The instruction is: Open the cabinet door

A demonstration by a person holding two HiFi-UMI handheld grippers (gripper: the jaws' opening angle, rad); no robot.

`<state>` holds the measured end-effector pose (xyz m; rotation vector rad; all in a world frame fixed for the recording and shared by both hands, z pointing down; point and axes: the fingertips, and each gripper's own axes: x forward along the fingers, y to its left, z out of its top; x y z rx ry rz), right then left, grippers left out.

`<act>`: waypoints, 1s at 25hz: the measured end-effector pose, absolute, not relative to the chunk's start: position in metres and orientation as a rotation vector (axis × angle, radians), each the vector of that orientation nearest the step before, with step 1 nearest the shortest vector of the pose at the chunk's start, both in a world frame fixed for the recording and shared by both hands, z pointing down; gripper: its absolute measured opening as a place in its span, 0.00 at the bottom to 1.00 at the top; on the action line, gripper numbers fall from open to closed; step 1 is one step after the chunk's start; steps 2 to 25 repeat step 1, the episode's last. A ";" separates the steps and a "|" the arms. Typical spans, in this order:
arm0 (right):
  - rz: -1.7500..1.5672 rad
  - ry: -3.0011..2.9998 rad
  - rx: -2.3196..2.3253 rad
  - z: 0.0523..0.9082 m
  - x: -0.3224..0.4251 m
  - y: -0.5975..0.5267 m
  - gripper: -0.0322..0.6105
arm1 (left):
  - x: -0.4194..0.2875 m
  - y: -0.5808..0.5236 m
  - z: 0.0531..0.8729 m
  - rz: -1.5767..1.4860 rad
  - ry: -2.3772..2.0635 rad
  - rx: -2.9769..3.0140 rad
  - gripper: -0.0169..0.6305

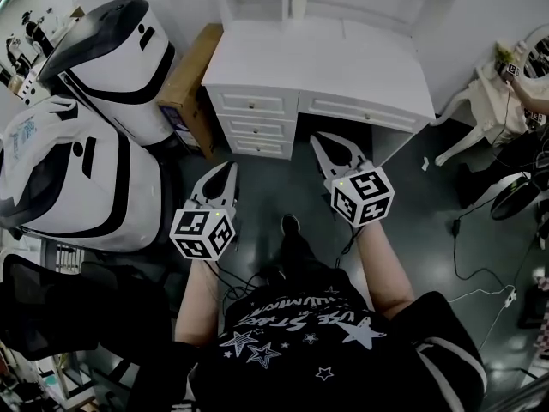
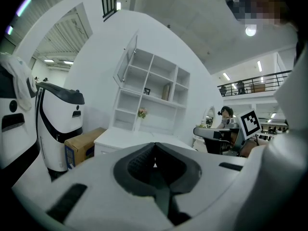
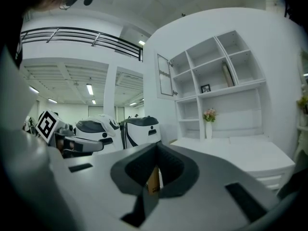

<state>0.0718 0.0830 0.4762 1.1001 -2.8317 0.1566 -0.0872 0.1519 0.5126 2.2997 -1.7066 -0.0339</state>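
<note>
A white desk (image 1: 322, 63) with drawers (image 1: 256, 125) stands ahead of me, with an open-shelf hutch (image 2: 154, 93) (image 3: 219, 88) on top. At the hutch's upper left a framed glass door (image 2: 126, 64) (image 3: 165, 75) stands out from the shelves at an angle. My left gripper (image 1: 231, 166) (image 2: 154, 144) is held out over the dark floor short of the drawers; its jaws are shut and empty. My right gripper (image 1: 316, 135) (image 3: 157, 144) reaches nearer the desk's knee gap, its tips together with nothing between them. Neither gripper touches the furniture.
Two big white machines with black trim (image 1: 111, 58) (image 1: 73, 178) fill the left side. A cardboard box (image 1: 189, 80) sits between them and the desk. A white chair (image 1: 493, 101) and floor cables (image 1: 480, 273) lie to the right, and a black chair (image 1: 51, 312) is at lower left.
</note>
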 end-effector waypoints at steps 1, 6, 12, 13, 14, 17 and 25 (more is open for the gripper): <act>0.153 -2.829 1.104 0.477 0.074 0.090 0.06 | -0.085 0.159 0.514 -0.035 -1.702 2.300 0.04; 0.153 -2.829 1.104 0.477 0.074 0.090 0.06 | -0.085 0.159 0.514 -0.035 -1.702 2.300 0.04; 0.153 -2.829 1.104 0.477 0.074 0.090 0.06 | -0.085 0.159 0.514 -0.035 -1.702 2.300 0.04; 0.153 -2.829 1.104 0.477 0.074 0.090 0.06 | -0.085 0.159 0.514 -0.035 -1.702 2.300 0.04; 0.153 -2.829 1.104 0.477 0.074 0.090 0.06 | -0.085 0.159 0.514 -0.035 -1.702 2.300 0.04; 0.153 -2.829 1.104 0.477 0.074 0.090 0.06 | -0.085 0.159 0.514 -0.035 -1.702 2.300 0.04; 0.153 -2.829 1.104 0.477 0.074 0.090 0.06 | -0.085 0.159 0.514 -0.035 -1.702 2.300 0.04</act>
